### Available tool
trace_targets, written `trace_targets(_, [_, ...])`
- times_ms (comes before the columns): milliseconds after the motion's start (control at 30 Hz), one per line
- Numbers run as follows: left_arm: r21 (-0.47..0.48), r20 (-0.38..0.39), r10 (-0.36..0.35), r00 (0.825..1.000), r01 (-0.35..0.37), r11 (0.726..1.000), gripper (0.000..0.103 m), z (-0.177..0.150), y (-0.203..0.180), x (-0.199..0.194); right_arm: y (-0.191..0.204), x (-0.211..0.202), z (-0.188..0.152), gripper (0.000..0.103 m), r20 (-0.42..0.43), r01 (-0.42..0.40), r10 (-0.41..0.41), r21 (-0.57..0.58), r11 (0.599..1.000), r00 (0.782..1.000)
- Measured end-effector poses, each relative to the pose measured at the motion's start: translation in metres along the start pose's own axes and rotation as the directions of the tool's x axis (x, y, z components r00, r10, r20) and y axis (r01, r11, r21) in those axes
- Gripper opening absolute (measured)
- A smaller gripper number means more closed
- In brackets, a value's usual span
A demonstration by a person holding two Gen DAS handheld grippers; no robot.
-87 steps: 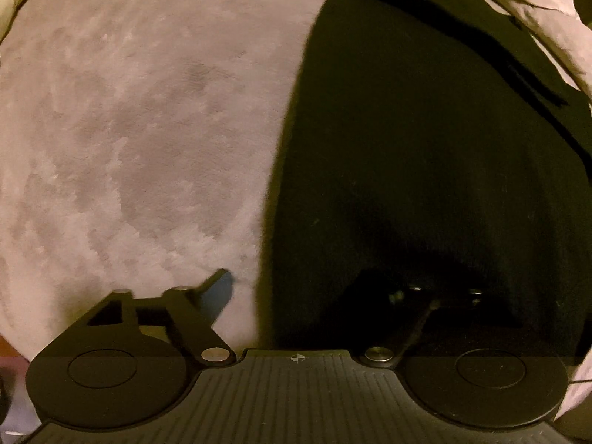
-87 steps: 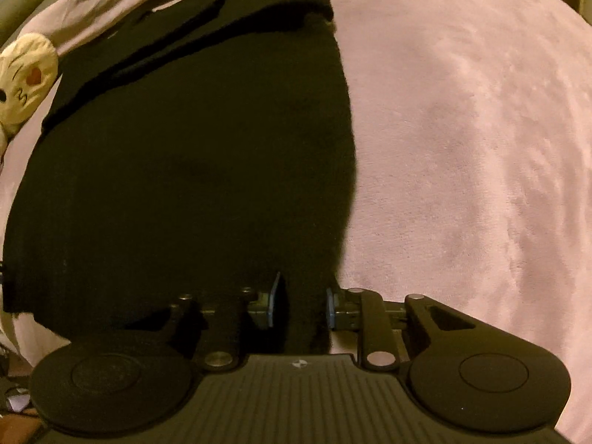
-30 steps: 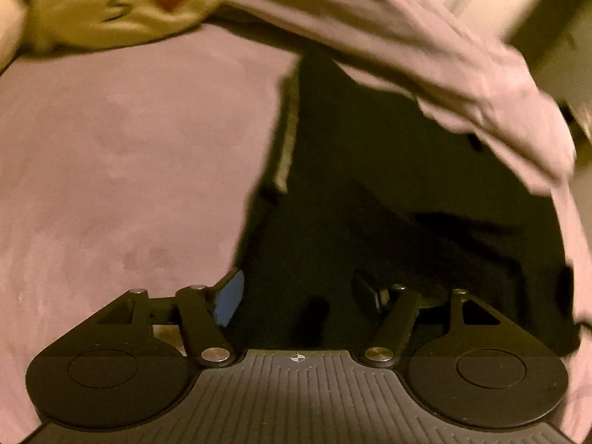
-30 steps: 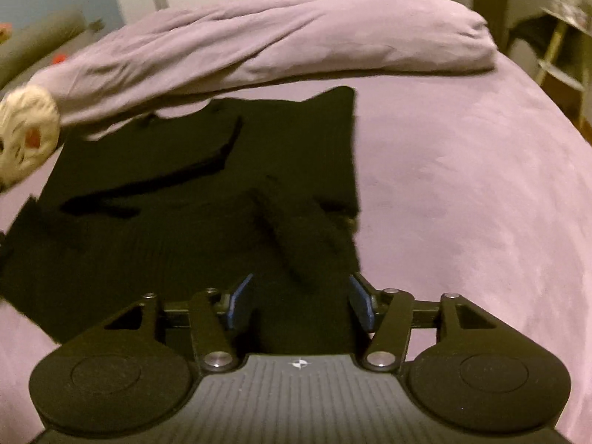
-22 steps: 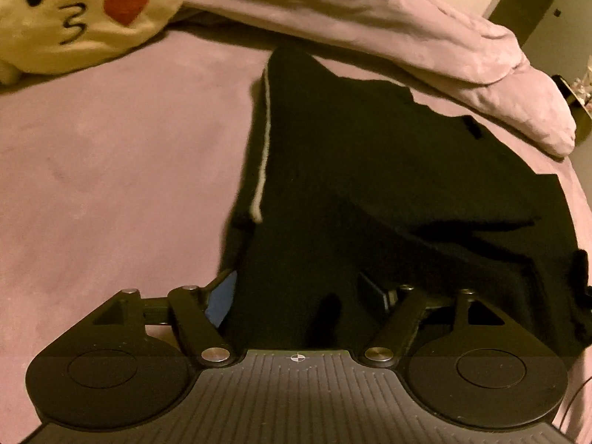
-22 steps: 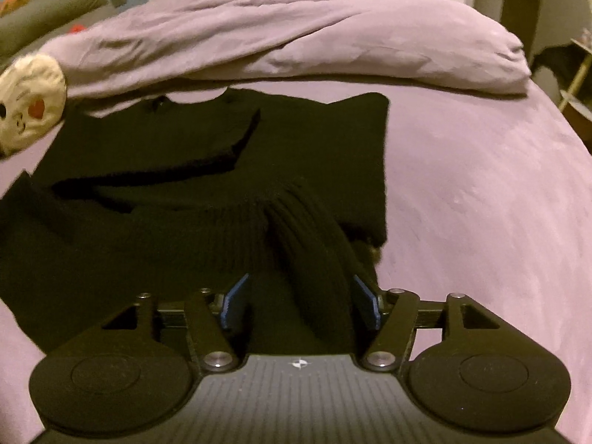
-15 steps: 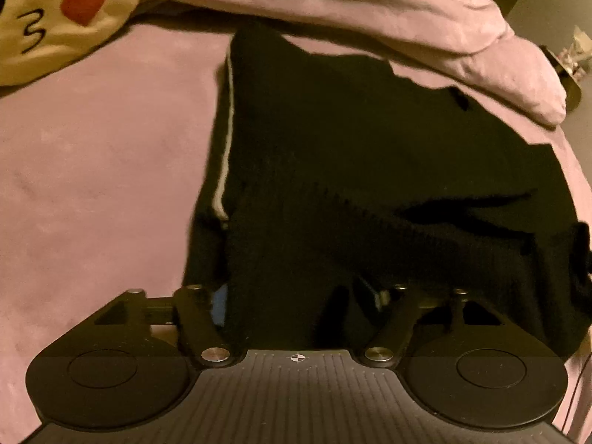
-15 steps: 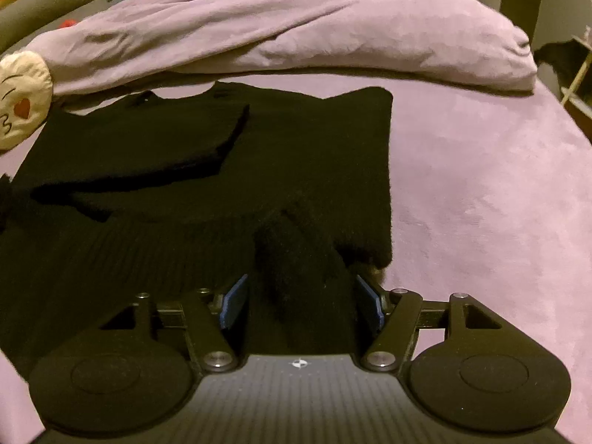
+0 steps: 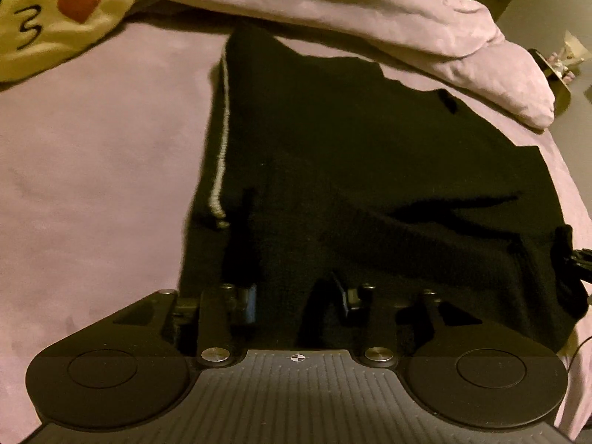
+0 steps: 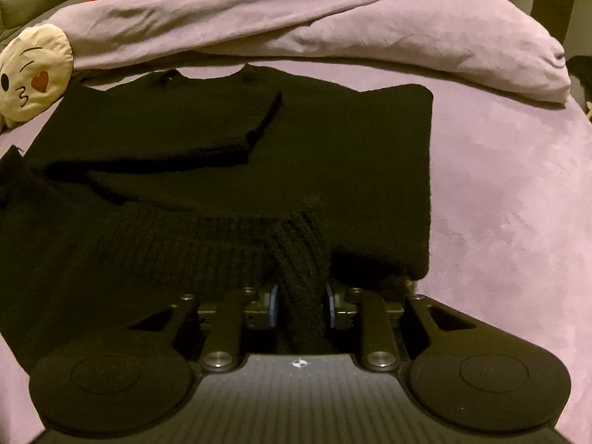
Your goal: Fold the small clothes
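Right gripper [image 10: 300, 305] pinching black sweater [image 10: 229, 155] hem, jaws just closing, left gripper [image 9: 296, 301] likewise

Kiss-face emoji cushion [image 10: 35, 74] beside a bunched lilac duvet [image 10: 314, 18]; both on a lilac bedsheet [image 10: 499, 185].

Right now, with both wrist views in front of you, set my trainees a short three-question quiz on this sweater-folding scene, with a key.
1. True or false: the right hand-held gripper has a bunch of the black sweater between its pads.
2. Multiple choice: the emoji cushion shows A) a star, B) a red heart, C) a flower.
3. Fill in: in the left wrist view, a pale line of stitching runs along the sweater's ____ edge.

Key
1. True; ribbed knit fills the gap and both pads press on it.
2. B.
3. Left, as the picture shows it, near the left hand-held gripper.
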State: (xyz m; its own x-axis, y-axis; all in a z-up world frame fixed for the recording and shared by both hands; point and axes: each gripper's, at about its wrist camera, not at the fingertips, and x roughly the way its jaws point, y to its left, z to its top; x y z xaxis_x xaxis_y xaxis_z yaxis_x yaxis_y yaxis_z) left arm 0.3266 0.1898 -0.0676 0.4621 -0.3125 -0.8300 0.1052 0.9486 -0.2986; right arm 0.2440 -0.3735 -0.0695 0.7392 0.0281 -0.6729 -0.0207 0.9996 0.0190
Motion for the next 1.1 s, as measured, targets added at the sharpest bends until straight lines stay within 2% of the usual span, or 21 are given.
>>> trace_targets(67, [-0.008, -0.002, -0.015, 1.0, 0.015, 1.0, 0.039, 0.003, -0.003, 0.007, 0.002, 0.0, 0.0, 0.02, -0.002, 0.006, -0.006, -0.015, 1.0, 1.0])
trace_targets(133, [-0.007, -0.015, -0.02, 1.0, 0.02, 1.0, 0.013, 0.006, -0.005, 0.014, 0.003, -0.003, -0.001, 0.014, 0.0, -0.01, 0.01, -0.019, 1.0, 1.0])
trace_targets(200, [-0.008, -0.015, -0.034, 0.999, 0.033, 0.999, 0.012, 0.007, -0.008, 0.012, 0.005, -0.012, 0.001, 0.013, 0.008, -0.036, 0.037, -0.02, 0.999, 0.999])
trace_targets(300, [-0.004, 0.025, -0.073, 0.997, 0.073, 0.997, 0.011, 0.009, -0.013, -0.008, 0.009, -0.03, 0.008, 0.012, 0.04, -0.073, 0.074, -0.027, 0.997, 0.996])
trace_targets(400, [-0.034, 0.098, -0.132, 0.986, 0.136, 0.99, 0.011, 0.02, -0.014, -0.037, 0.007, -0.049, 0.021, 0.012, 0.105, -0.095, 0.095, -0.01, 0.995, 0.99])
trace_targets(500, [-0.025, 0.189, -0.149, 0.97, 0.157, 0.987, 0.011, 0.039, -0.019, -0.063, -0.002, -0.059, 0.04, 0.012, 0.174, -0.088, 0.082, 0.028, 0.996, 0.981])
trace_targets(567, [-0.021, 0.249, -0.133, 0.959, 0.143, 0.99, 0.011, 0.057, -0.021, -0.071, -0.006, -0.059, 0.055, 0.012, 0.218, -0.048, 0.039, 0.038, 0.998, 0.975])
trace_targets(633, [-0.012, 0.308, -0.091, 0.947, 0.099, 0.995, 0.011, 0.078, -0.021, -0.07, -0.011, -0.053, 0.07, 0.012, 0.251, 0.003, -0.014, 0.045, 0.999, 0.968])
trace_targets(767, [-0.054, 0.37, -0.008, 0.929, 0.03, 0.998, 0.011, 0.114, -0.014, -0.048, -0.022, -0.033, 0.105, 0.012, 0.294, 0.108, -0.132, 0.097, 0.989, 0.947])
trace_targets(900, [-0.061, 0.367, 0.071, 0.928, -0.052, 0.997, 0.011, 0.136, -0.017, -0.019, -0.021, -0.005, 0.134, 0.012, 0.297, 0.19, -0.209, 0.093, 0.977, 0.932])
trace_targets(1100, [-0.076, 0.333, 0.195, 0.923, -0.18, 0.981, 0.011, 0.143, -0.017, 0.022, -0.007, 0.028, 0.149, 0.013, 0.294, 0.278, -0.28, 0.05, 0.959, 0.914])
